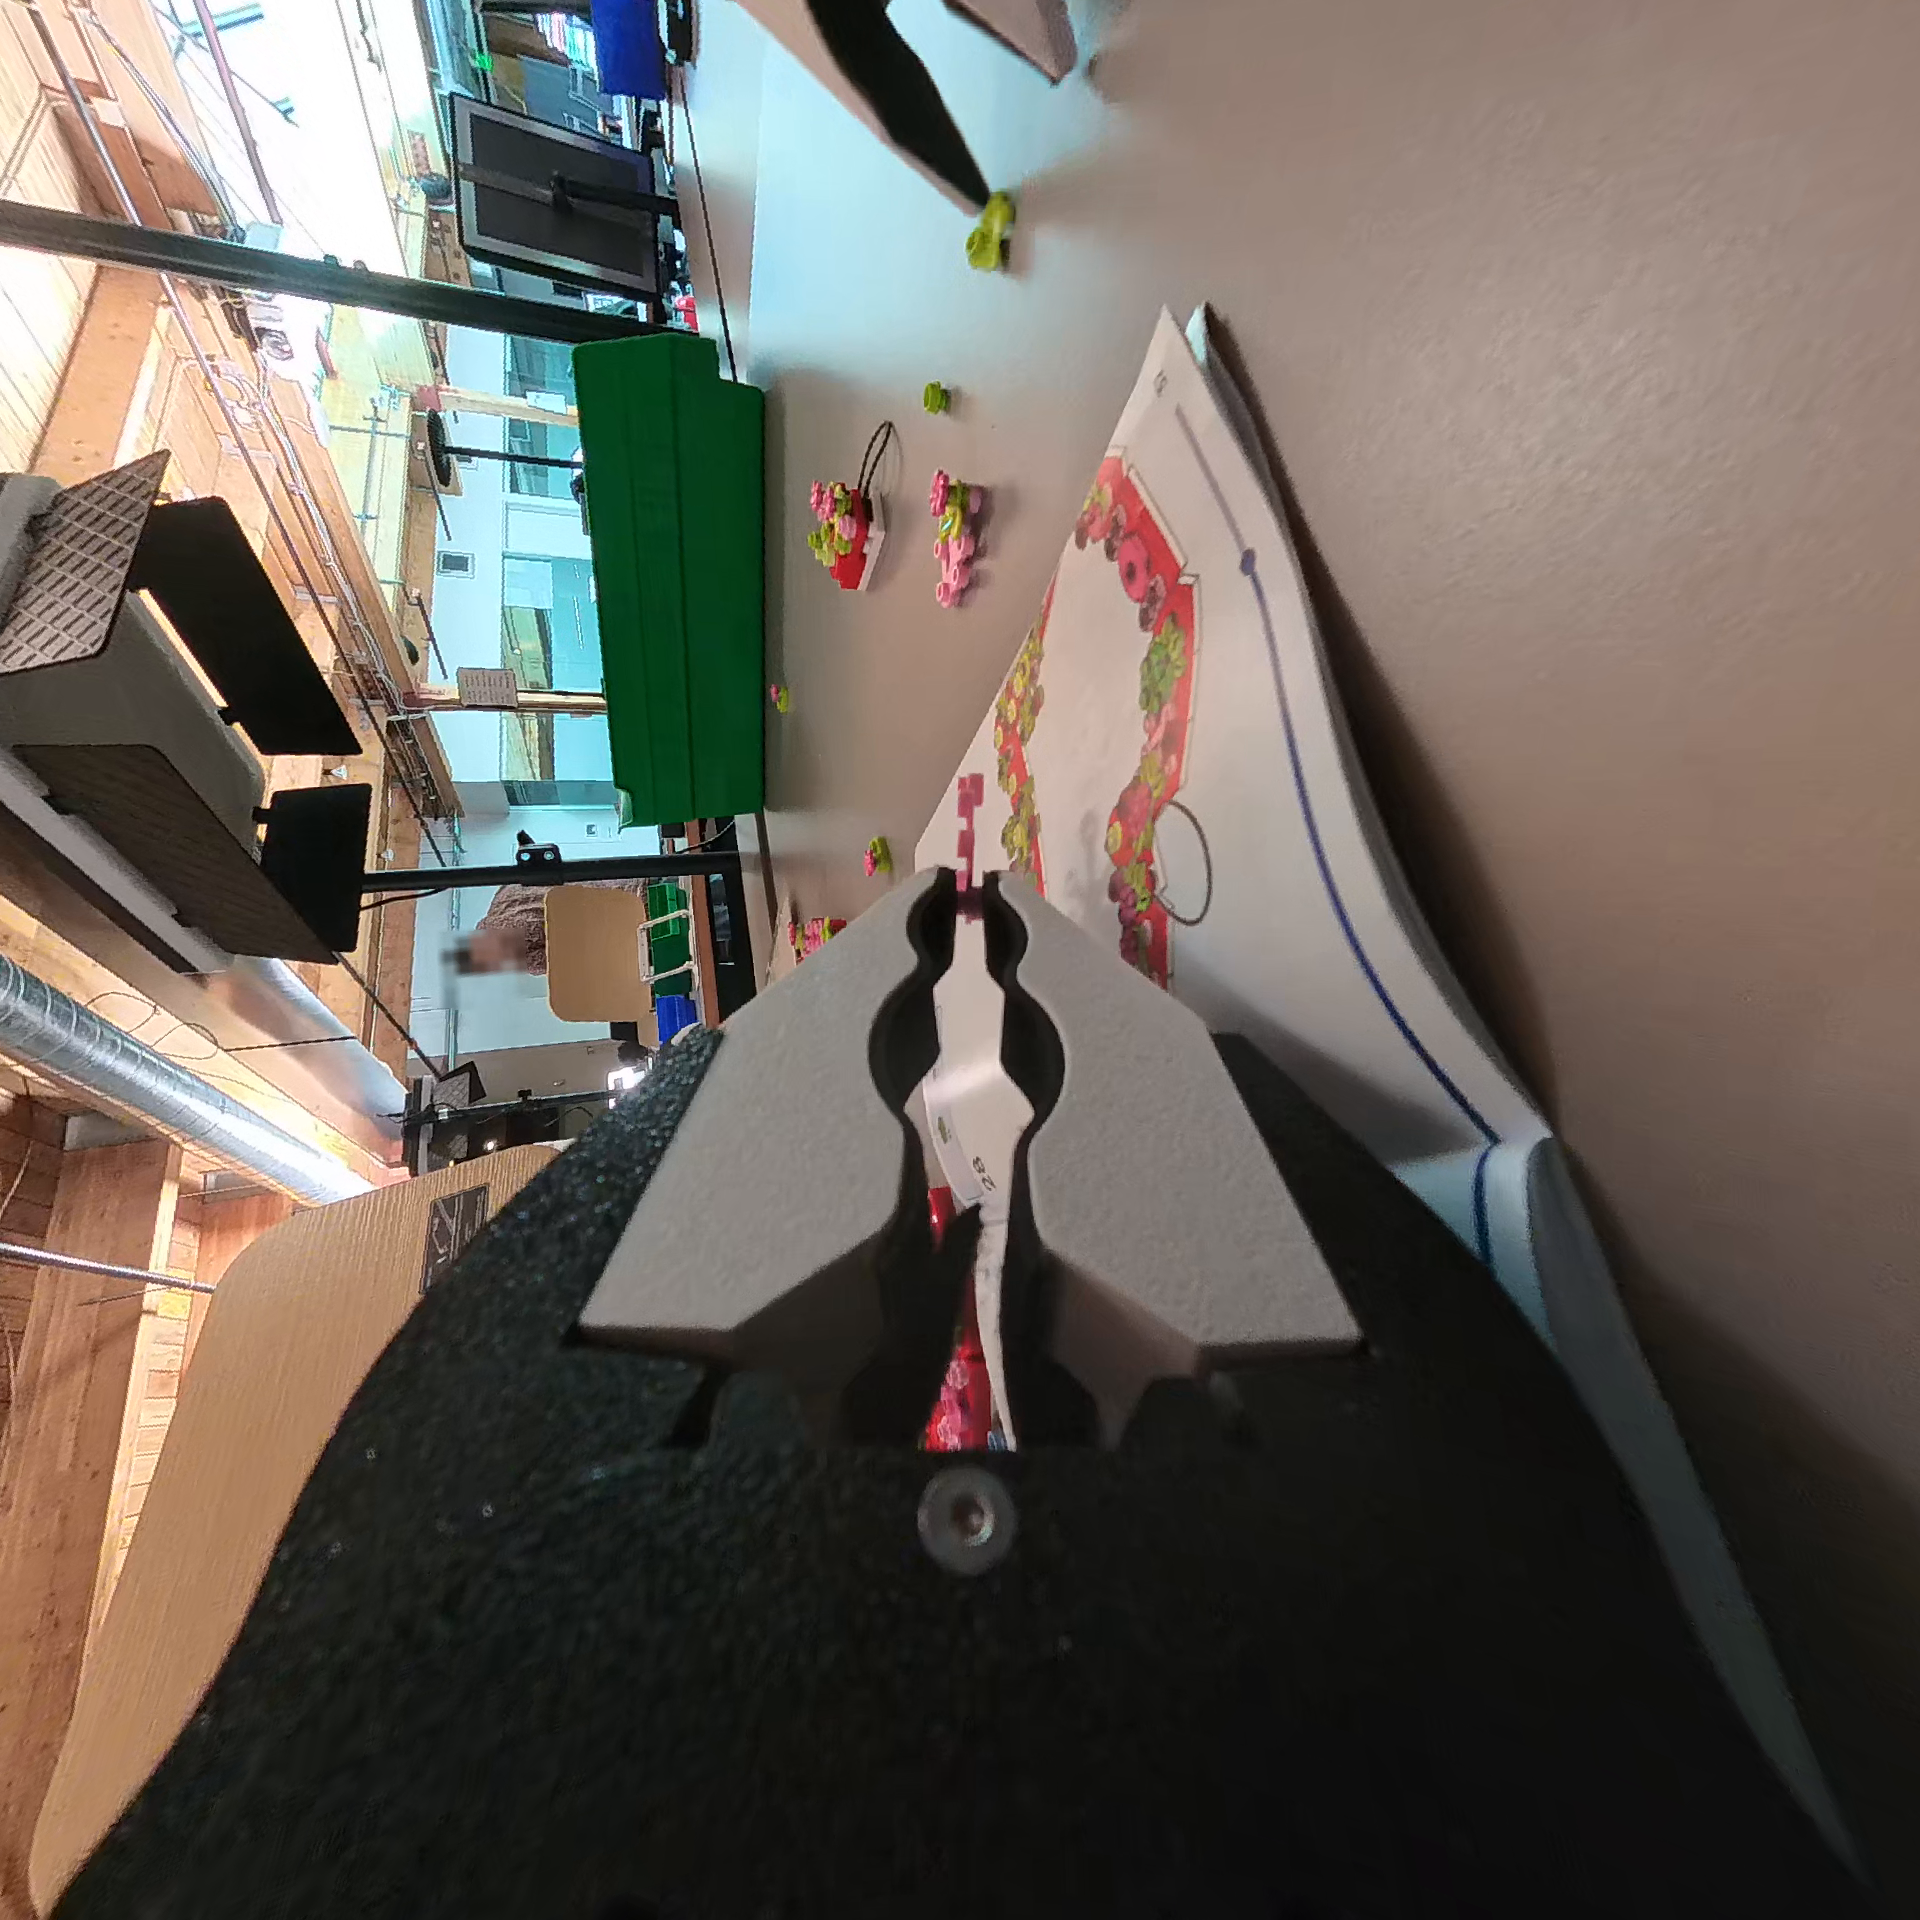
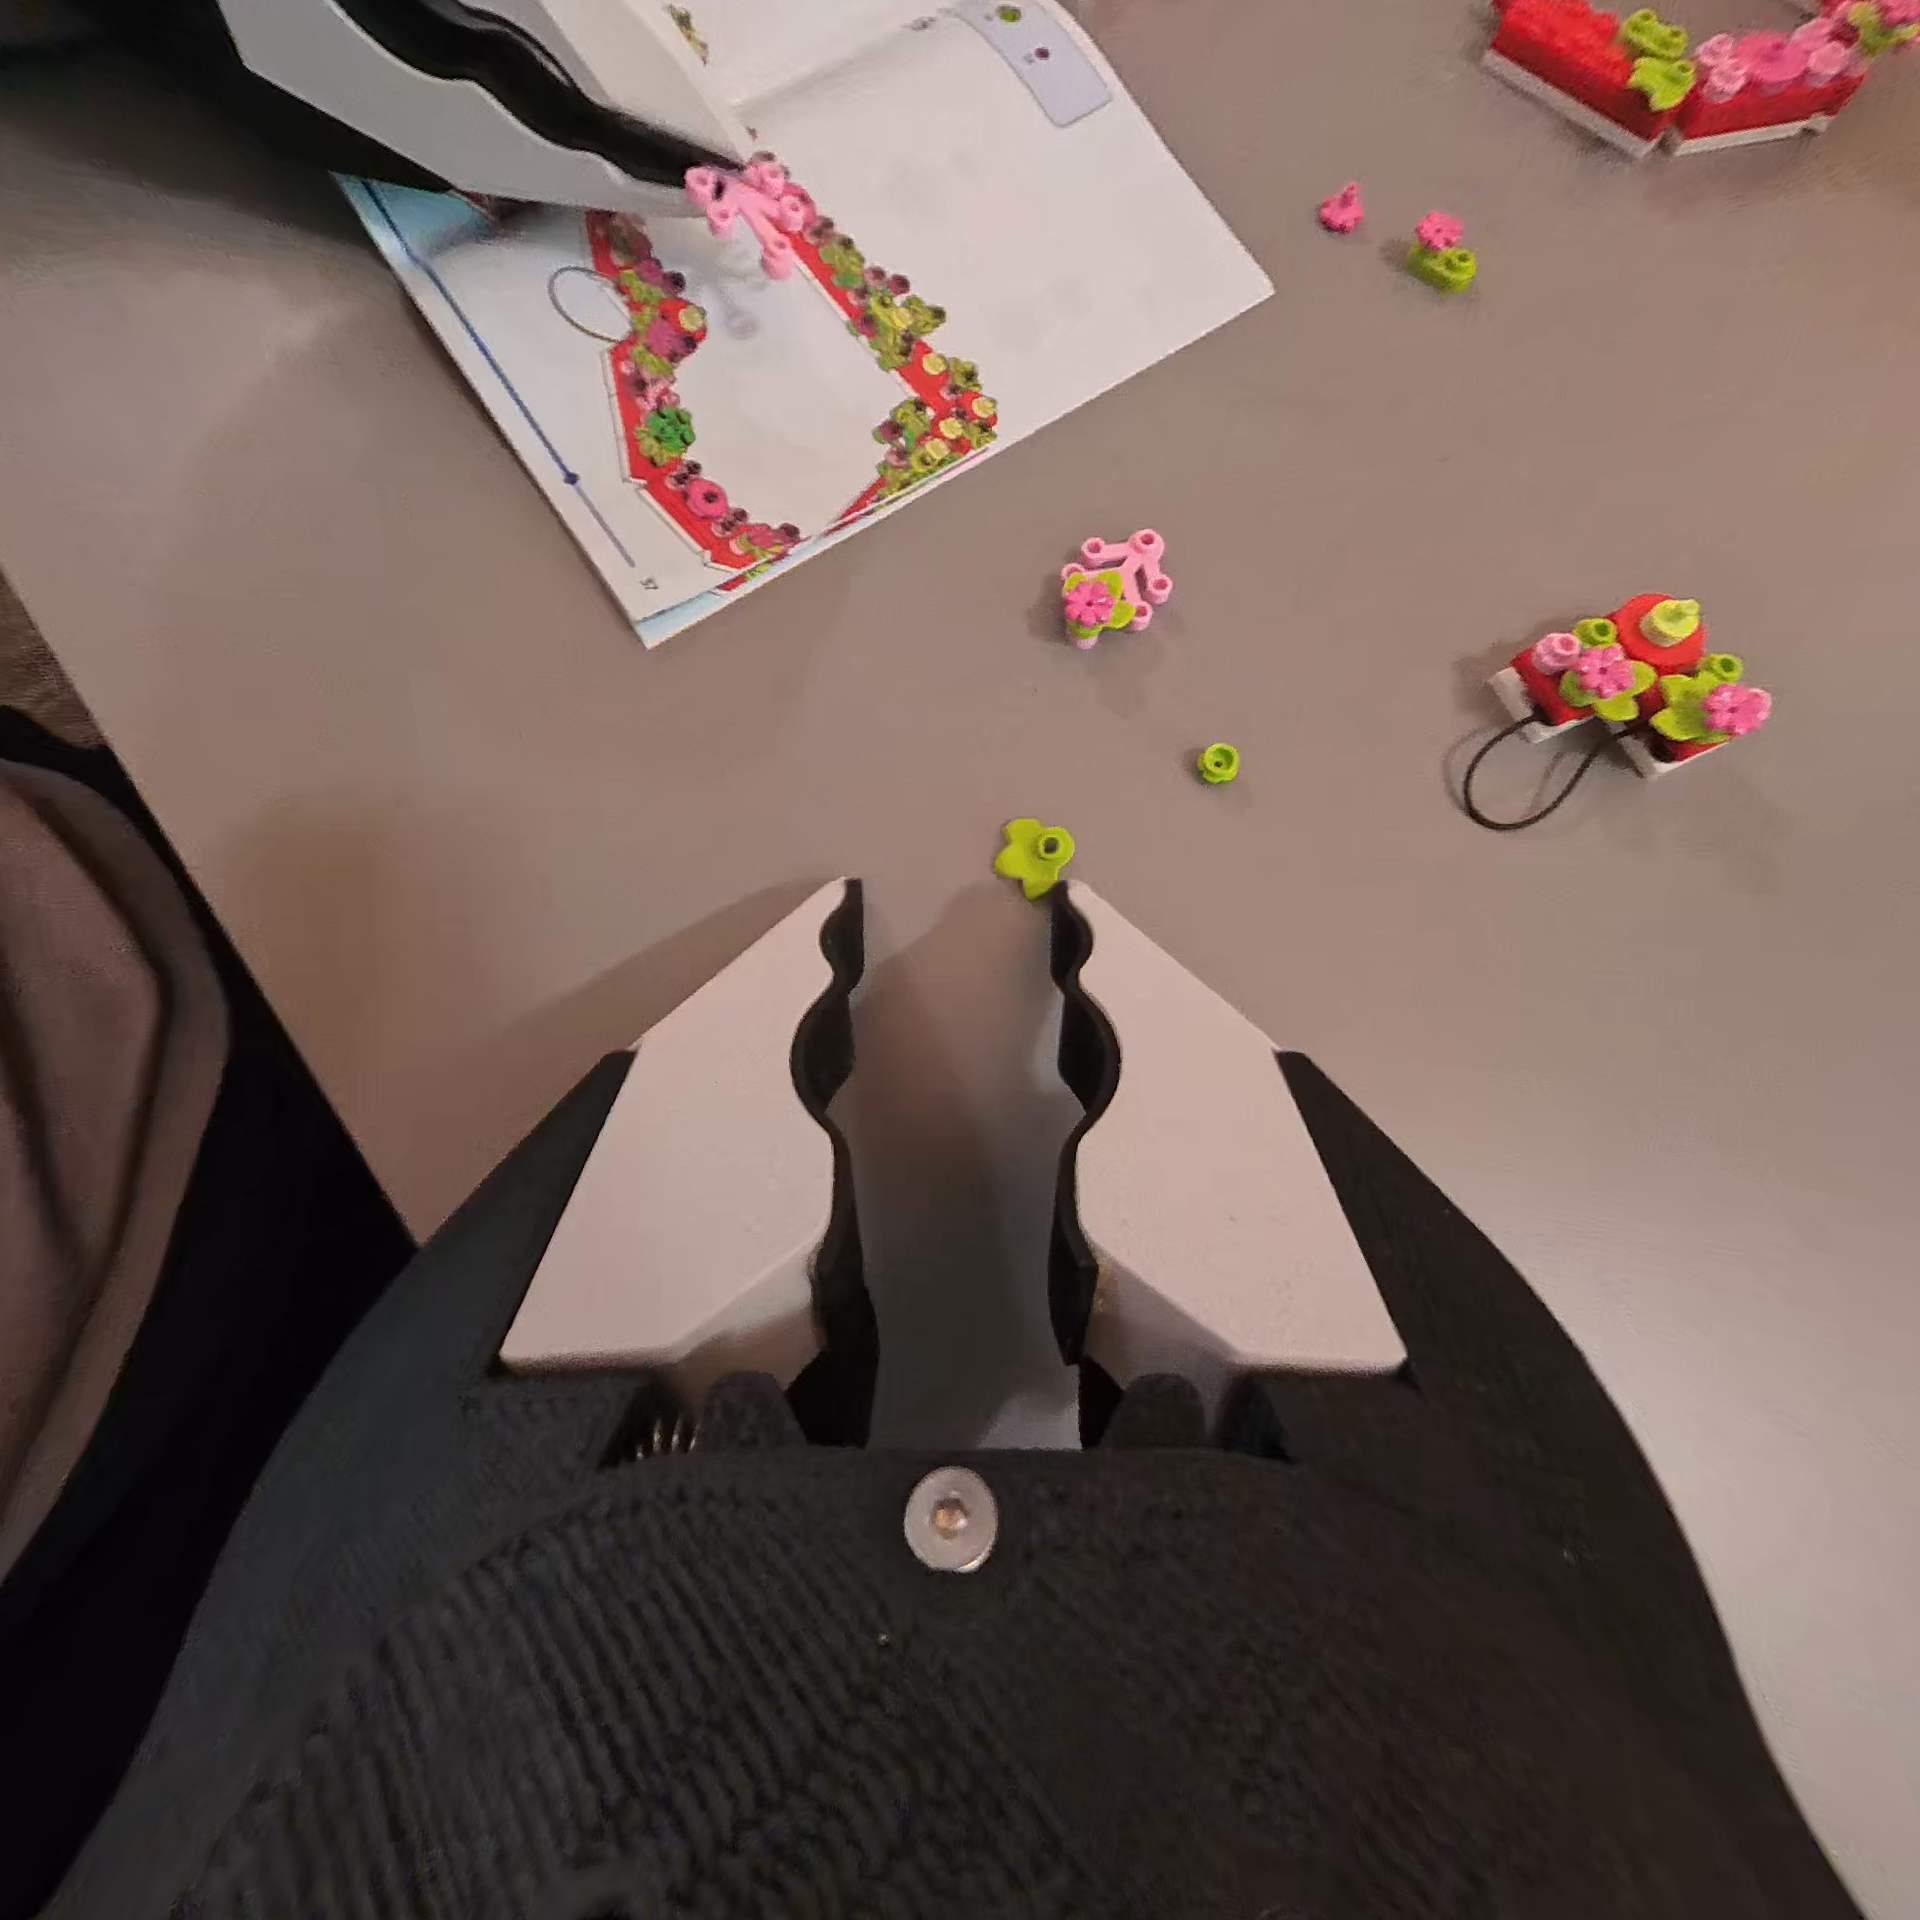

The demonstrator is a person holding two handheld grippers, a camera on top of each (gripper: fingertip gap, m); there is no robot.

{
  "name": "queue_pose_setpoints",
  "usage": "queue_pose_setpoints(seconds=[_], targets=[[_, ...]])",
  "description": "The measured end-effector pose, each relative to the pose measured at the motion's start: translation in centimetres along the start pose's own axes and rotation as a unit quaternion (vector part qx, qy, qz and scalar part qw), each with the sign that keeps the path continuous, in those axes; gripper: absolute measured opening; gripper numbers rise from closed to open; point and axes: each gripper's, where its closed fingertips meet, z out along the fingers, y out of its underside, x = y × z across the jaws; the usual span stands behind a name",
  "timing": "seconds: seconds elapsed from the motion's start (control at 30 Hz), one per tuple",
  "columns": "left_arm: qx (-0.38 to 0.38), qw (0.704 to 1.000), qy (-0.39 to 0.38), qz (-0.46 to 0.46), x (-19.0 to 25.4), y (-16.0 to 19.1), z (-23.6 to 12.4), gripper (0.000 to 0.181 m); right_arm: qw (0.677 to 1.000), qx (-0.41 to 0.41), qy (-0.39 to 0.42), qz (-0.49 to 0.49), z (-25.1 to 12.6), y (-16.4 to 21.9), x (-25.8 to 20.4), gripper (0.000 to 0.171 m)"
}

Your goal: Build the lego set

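Observation:
My left gripper (image 1: 968, 885) is turned on its side and shut on a pink branch piece (image 1: 971, 821), held just above the open instruction booklet (image 1: 1278, 727). In the right wrist view it is at the top left (image 2: 717, 182), with the pink branch piece (image 2: 753, 213) sticking out of its tips over the booklet (image 2: 987, 260). My right gripper (image 2: 956, 891) is open and empty, low over the grey table. A lime leaf piece (image 2: 1034, 854) lies right at its right fingertip (image 2: 1065, 904). The left wrist view shows this leaf (image 1: 992, 231) too.
On the table are a pink branch with a flower (image 2: 1114, 587), a lime stud (image 2: 1218, 764), a red flowered segment with a black cord (image 2: 1636, 675), a red arc assembly (image 2: 1662, 73) and small flower pieces (image 2: 1442, 249). A green bin (image 1: 675, 582) stands at the table's far side. Tip to tip, the grippers are about 15 cm apart. My right gripper's tips are some 4 cm from the lime stud (image 2: 1218, 764). Look for it in the left wrist view (image 1: 935, 395) too.

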Motion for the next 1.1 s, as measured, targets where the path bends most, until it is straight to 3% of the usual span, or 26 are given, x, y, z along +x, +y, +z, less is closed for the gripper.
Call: queue_pose_setpoints(seconds=[0.03, 0.13, 0.27, 0.47, 0.67, 1.1], targets=[[0.0, 1.0, 0.0, -0.001, 0.0, 0.0, 0.0, 0.003, 1.0, -0.002, -0.009, 0.002, -0.1, 0.1, -0.3, 0.034], [0.001, 1.0, 0.002, 0.001, 0.1, 0.0, 0.1, 0.003, 0.999, -0.011, -0.036, -0.009, -0.6, 0.3, -1.1, 0.028], [0.002, 1.0, 0.004, 0.001, 0.2, -0.1, 0.1, 0.004, 0.997, 0.005, -0.015, -0.072, -1.2, -0.6, 0.3, 0.025], [0.003, 1.0, 0.006, 0.004, 0.3, -0.2, 0.1, 0.003, 0.981, 0.017, -0.08, -0.175, -0.4, -0.9, 0.3, 0.03], [0.003, 1.0, 0.007, 0.008, 0.3, -0.3, 0.1, 0.003, 0.971, 0.018, -0.169, -0.166, 0.2, -1.0, 0.4, 0.03], [0.003, 1.0, 0.012, 0.004, 0.5, -0.3, 0.2, 0.003, 0.965, 0.015, -0.2, -0.168, 0.8, -0.7, 0.7, 0.017]])
